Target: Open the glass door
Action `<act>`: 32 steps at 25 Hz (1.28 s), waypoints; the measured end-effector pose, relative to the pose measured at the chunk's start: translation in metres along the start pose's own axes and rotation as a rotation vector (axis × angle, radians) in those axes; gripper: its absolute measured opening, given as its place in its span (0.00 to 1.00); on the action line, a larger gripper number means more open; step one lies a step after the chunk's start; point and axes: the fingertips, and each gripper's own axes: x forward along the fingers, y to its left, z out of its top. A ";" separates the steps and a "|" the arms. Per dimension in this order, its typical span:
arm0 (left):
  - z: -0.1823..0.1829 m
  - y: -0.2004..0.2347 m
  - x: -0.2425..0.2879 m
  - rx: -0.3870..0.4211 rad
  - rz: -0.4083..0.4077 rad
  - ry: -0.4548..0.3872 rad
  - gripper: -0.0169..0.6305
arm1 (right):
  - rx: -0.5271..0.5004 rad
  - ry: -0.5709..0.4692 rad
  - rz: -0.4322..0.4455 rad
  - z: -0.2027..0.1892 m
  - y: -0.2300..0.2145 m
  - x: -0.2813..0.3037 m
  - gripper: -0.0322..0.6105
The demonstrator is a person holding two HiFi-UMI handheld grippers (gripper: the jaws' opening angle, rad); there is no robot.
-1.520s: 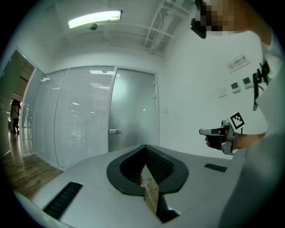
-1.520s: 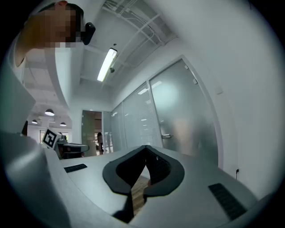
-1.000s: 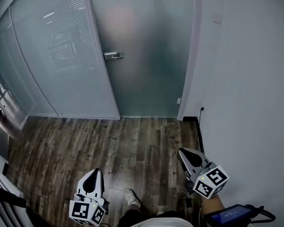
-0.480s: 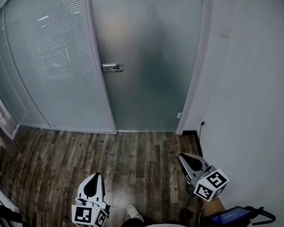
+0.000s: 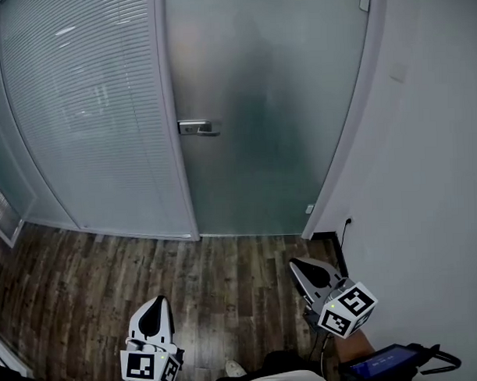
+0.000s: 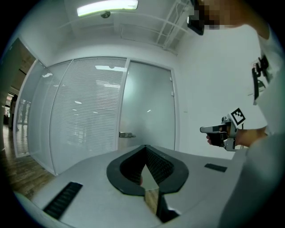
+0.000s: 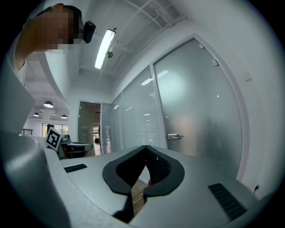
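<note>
The frosted glass door [image 5: 267, 107] stands shut ahead, its metal lever handle [image 5: 197, 128] on the left edge. Both grippers are held low and well short of it, pointing level at the door. My left gripper [image 5: 156, 304] is shut with nothing between its fingers, and so is my right gripper [image 5: 297, 266]. In the left gripper view the handle [image 6: 126, 135] shows above my closed left gripper [image 6: 145, 147], and the right gripper [image 6: 209, 129] hangs at the right. In the right gripper view the handle [image 7: 174, 136] is right of my right gripper [image 7: 145, 148].
A glass partition with blinds [image 5: 87, 113] runs left of the door. A white wall [image 5: 433, 179] closes the right side, with a socket and cable [image 5: 347, 222] at its foot. The floor [image 5: 218, 272] is dark wood planks. An open doorway [image 7: 89, 129] lies far left.
Both grippers have moved forward toward the door. In the head view the door and its handle now sit lower and larger, with less floor in front. Both stay shut.
</note>
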 end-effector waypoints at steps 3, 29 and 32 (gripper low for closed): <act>0.000 0.010 0.019 -0.004 -0.013 0.003 0.02 | 0.000 -0.001 -0.002 0.004 -0.008 0.020 0.05; 0.034 0.021 0.322 0.005 0.057 0.038 0.02 | 0.101 -0.025 0.109 0.029 -0.268 0.232 0.05; 0.034 0.019 0.347 0.012 0.056 0.047 0.02 | 0.109 -0.009 0.133 0.023 -0.284 0.251 0.05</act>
